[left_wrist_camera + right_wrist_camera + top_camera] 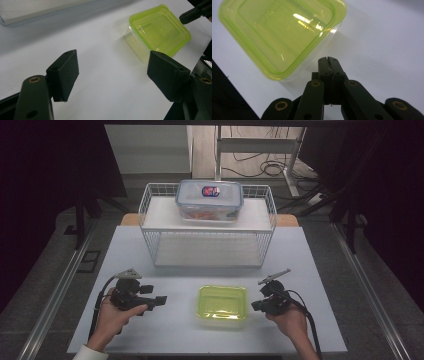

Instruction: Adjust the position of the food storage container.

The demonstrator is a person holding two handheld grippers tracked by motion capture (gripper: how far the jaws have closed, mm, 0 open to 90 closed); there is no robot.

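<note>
**Green-lidded tub lies between your two grippers**

From the high view, your left gripper (pixel 159 300) lies low over the matte white table (pixel 165 330), jaws spread and pointing toward the green-lidded tub (pixel 222 303), which sits apart from their tips. Your right gripper (pixel 256 306) is just beside the tub's other edge, jaws clenched on nothing. Beyond both stands a white wire rack (pixel 207 227) of thin grid mesh, and on its upper shelf rests a clear rectangular box (pixel 209 200) with a blue-edged snap lid.

In the left gripper view, the two black pads (pixel 63 72) are blocky, faintly grainy wedges, standing wide apart with only bare table between them. The tub (pixel 160 31) lies ahead of the far-side pad: a rounded rectangle with a glossy translucent lime lid, stepped in the middle, over a clear body. The right gripper's dark tip (pixel 192 15) shows just past its far corner.

In the right gripper view, your jaws are pressed flat together, with only a thin seam between them at the tip (pixel 328 60). The tub (pixel 279 35) sits just ahead and to one side of them, its raised lid rim catching highlights.
</note>
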